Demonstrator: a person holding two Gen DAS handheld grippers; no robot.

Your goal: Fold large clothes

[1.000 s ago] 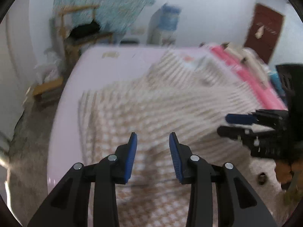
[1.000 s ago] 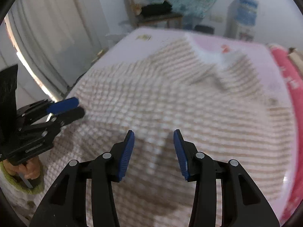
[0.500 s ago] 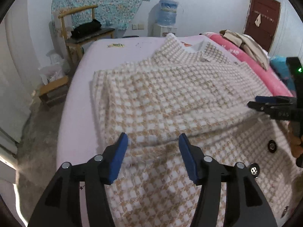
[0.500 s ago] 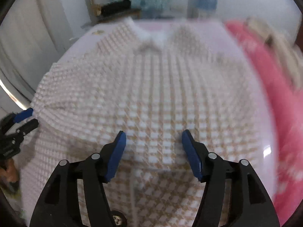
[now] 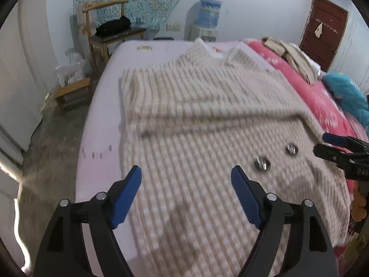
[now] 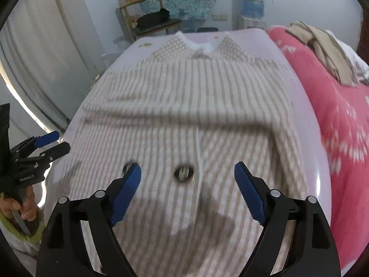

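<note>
A large beige-and-white checked coat [image 5: 207,120] [image 6: 189,106] lies spread on the pale pink bed [image 5: 101,161], collar at the far end, sleeves folded across its chest. Two dark buttons [image 5: 261,162] [image 6: 183,173] show on its lower front. My left gripper [image 5: 186,175] hovers above the coat's lower left part, jaws opening wide, nothing between them. My right gripper [image 6: 188,173] hangs above the buttons, jaws also opening, holding nothing. The right gripper [image 5: 332,144] shows at the right edge of the left wrist view, and the left gripper [image 6: 49,140] at the left edge of the right wrist view.
A red flowered quilt [image 6: 334,115] with folded tan clothes [image 6: 327,50] runs along the bed's right side. A wooden chair [image 5: 110,30], a low stool [image 5: 73,92] and a water dispenser [image 5: 208,20] stand beyond the bed. Bare floor [image 5: 57,138] lies left of it.
Both grippers have opened wide and pulled back and up from the coat. The folded sleeves now lie further from the fingers, and the buttons have come into view.
</note>
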